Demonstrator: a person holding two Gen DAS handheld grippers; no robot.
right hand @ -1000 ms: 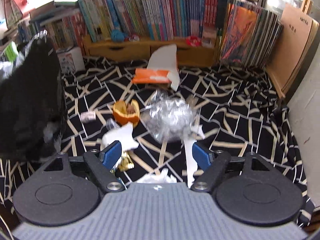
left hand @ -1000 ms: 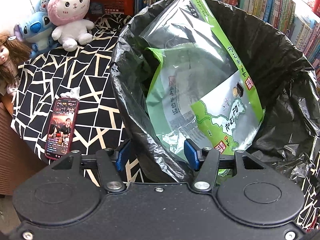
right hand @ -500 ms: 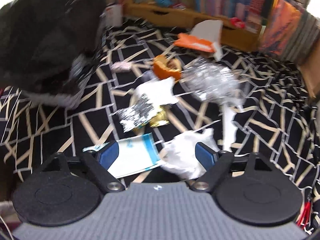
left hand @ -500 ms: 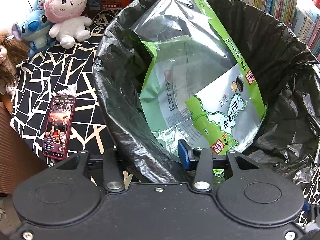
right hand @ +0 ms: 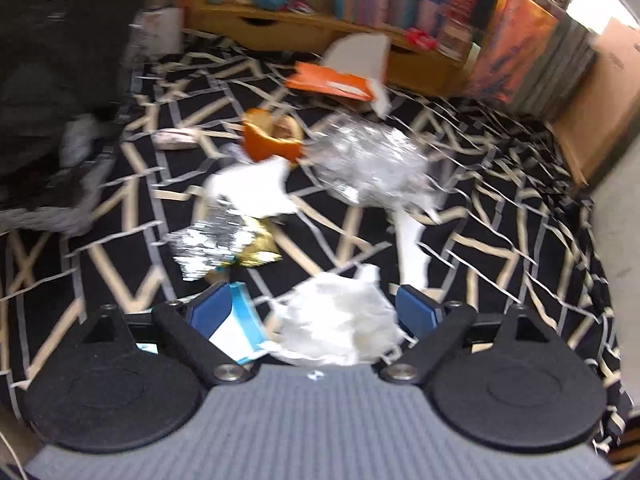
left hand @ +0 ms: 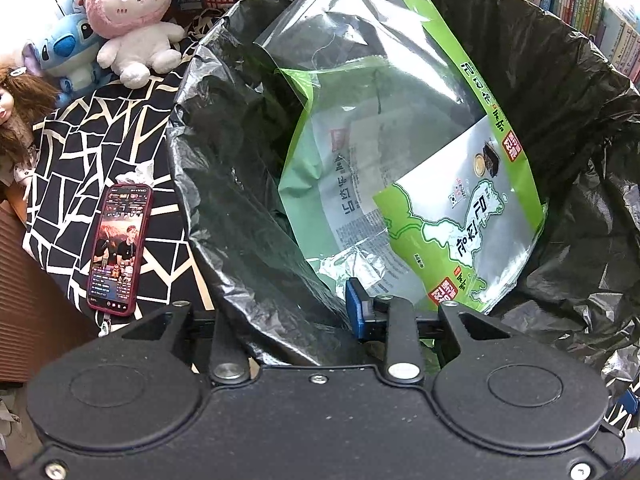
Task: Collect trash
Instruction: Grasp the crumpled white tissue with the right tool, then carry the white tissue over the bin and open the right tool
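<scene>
Left pad of left gripper (left hand: 304,320) hidden behind fold of black trash bag (left hand: 240,248), so grip on the bag rim not readable as jaws close. Doll (left hand: 16,116) cut off by left edge. Right wrist view motion-blurred; blue-and-white wrapper (right hand: 240,328) partly hidden behind a finger, print unreadable.

Opening right tool (right hand: 316,312) straddles crumpled white tissue (right hand: 340,320).

Phone (left hand: 119,249), plush toys (left hand: 130,20), doll (left hand: 18,108), bookshelf (right hand: 320,28).
</scene>
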